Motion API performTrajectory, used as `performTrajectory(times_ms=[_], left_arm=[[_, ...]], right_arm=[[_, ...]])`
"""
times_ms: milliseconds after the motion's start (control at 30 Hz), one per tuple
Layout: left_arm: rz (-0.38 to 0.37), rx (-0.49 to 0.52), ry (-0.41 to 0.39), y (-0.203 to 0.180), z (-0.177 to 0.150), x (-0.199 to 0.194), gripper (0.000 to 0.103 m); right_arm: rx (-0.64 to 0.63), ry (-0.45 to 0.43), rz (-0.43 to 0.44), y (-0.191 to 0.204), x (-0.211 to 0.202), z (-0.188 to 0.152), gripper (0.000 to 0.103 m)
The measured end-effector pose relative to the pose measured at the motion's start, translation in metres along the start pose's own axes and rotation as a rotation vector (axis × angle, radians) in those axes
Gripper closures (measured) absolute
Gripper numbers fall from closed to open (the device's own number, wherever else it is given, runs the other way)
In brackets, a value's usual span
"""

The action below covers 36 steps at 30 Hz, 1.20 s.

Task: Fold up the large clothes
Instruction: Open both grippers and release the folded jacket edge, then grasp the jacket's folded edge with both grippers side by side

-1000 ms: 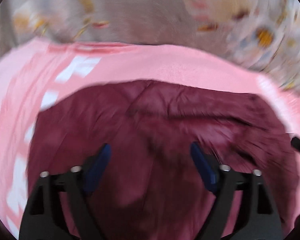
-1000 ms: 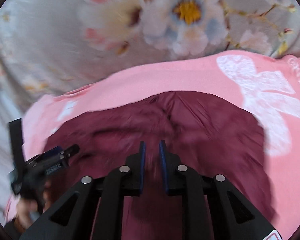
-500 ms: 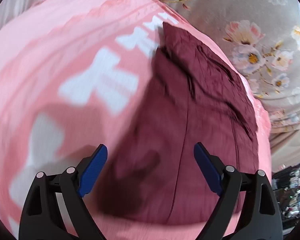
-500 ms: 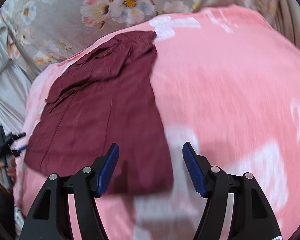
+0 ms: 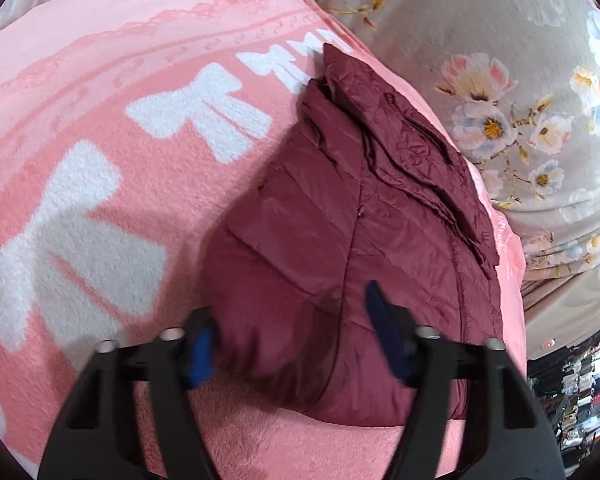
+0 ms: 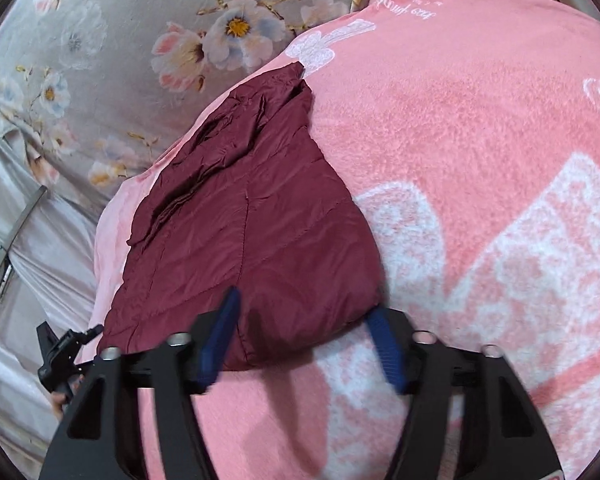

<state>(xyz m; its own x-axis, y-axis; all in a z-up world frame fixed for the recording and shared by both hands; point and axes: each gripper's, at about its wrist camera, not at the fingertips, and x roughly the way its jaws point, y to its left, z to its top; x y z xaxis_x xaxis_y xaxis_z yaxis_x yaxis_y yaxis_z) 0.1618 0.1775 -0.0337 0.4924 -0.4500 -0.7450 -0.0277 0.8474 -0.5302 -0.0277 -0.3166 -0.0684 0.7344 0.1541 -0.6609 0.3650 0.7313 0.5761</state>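
Note:
A dark red quilted jacket (image 5: pixel 351 248) lies folded into a long strip on a pink blanket (image 5: pixel 112 184). My left gripper (image 5: pixel 292 340) is open, with its blue pads straddling the jacket's near left corner. In the right wrist view the same jacket (image 6: pixel 252 216) lies ahead and to the left. My right gripper (image 6: pixel 300 340) is open, its pads either side of the jacket's near right corner. Neither gripper holds cloth. The left gripper (image 6: pixel 64 356) shows at the lower left of the right wrist view.
The pink blanket (image 6: pixel 479 160) has white bow prints and covers a bed. A grey floral sheet (image 5: pixel 519 80) lies beyond the jacket, seen also in the right wrist view (image 6: pixel 140 60). Cluttered shelves (image 5: pixel 575 380) show at the far right.
Both grippers pulled back from above the jacket and dropped to its near end. The right gripper opened from shut. The jacket now lies as a narrow folded strip.

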Motion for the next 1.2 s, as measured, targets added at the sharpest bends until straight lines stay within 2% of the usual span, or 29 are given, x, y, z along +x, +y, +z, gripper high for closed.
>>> performTrajectory(times_ms=[33,100,133,233,467,567,733,933,1067,1133,1200], left_arm=[[0.004,-0.006,0.010,0.000,-0.001,0.000,0.073],[-0.003,-0.026,0.019,0.003,-0.001,-0.003,0.083],[-0.004,-0.029,0.017,0.002,-0.002,-0.006,0.089],[-0.031,-0.022,-0.004,-0.003,-0.006,-0.023,0.094],[-0.116,0.069,-0.068,-0.031,-0.031,-0.090,0.097],[-0.142,0.098,-0.087,-0.036,-0.045,-0.121,0.097],[-0.199,0.085,-0.135,-0.034,-0.071,-0.187,0.097],[-0.230,0.090,-0.207,-0.039,-0.093,-0.260,0.097],[-0.260,0.106,-0.283,-0.052,-0.090,-0.294,0.097],[-0.270,0.129,-0.321,-0.065,-0.077,-0.297,0.097],[-0.244,0.161,-0.347,-0.078,-0.060,-0.287,0.097]], right_arm=[[0.009,0.005,-0.005,0.000,0.003,0.000,0.069],[0.034,0.004,0.020,-0.002,0.005,0.001,0.090],[0.045,-0.001,0.038,-0.002,0.004,0.000,0.092],[0.020,-0.035,0.058,0.004,-0.007,-0.002,0.097],[-0.094,-0.138,0.066,0.025,-0.060,-0.019,0.099],[-0.120,-0.192,0.085,0.028,-0.099,-0.032,0.099],[-0.175,-0.278,0.111,0.034,-0.160,-0.056,0.099],[-0.268,-0.385,0.142,0.055,-0.242,-0.086,0.100],[-0.304,-0.476,0.166,0.076,-0.272,-0.079,0.100],[-0.289,-0.497,0.185,0.081,-0.271,-0.062,0.100],[-0.272,-0.498,0.198,0.085,-0.262,-0.042,0.100]])
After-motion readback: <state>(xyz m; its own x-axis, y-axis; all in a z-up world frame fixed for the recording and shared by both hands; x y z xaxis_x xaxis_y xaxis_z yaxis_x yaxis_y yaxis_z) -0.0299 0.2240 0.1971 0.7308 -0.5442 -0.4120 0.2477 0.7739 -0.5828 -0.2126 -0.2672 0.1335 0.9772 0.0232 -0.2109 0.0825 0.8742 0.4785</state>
